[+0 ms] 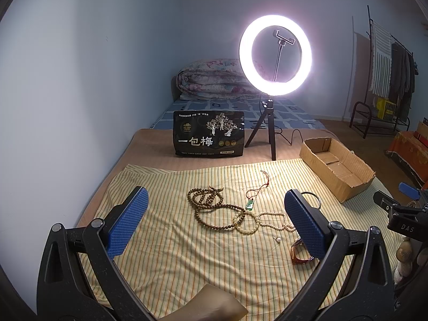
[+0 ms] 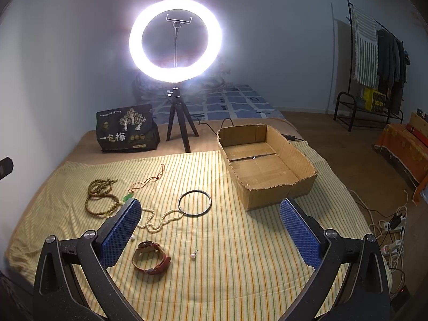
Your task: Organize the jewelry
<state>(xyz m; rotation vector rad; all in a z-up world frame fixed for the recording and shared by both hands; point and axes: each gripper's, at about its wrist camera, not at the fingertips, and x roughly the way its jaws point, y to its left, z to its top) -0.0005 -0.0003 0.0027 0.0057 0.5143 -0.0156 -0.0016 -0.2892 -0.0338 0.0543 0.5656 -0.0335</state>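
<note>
**Jewelry spread on striped cloth, box waiting at right**

Bedroom setting: blue-grey walls, a yellow striped cloth (image 2: 240, 254) laid over the bed as your work surface, and a glowing white ring light on a black tripod (image 2: 175, 40) standing at the far edge beside a black snack bag with white Chinese lettering (image 2: 125, 129).

Jewelry lies in a loose band across the cloth, left to right. Brown wooden bead strand (image 1: 211, 206) is coiled in overlapping loops at the left. Green jade pendant on a red cord (image 1: 250, 204) sits just right of it, the cord trailing away toward the tripod. Cream bead necklace (image 1: 270, 220) runs sideways, one end touching the brown strand. Thin dark metal bangle (image 2: 194, 203) lies flat, touching the necklace's right end. Red-brown leather strap watch (image 2: 151, 258) lies nearest you, curled on its side. One small pearl earring (image 2: 193, 256) rests just right of the watch; another pearl (image 2: 132, 238) is beside your right gripper's left finger.

Open brown cardboard box (image 2: 307, 176) sits on the cloth's right side, long axis running away from you; its floor looks bare but for one small glinting speck I cannot identify.

Your left gripper (image 1: 215, 222) hovers above the bead strands, jaws spread wide, gripping nothing. Your right gripper (image 2: 210, 232) hovers between watch and box, likewise wide apart and empty.
</note>
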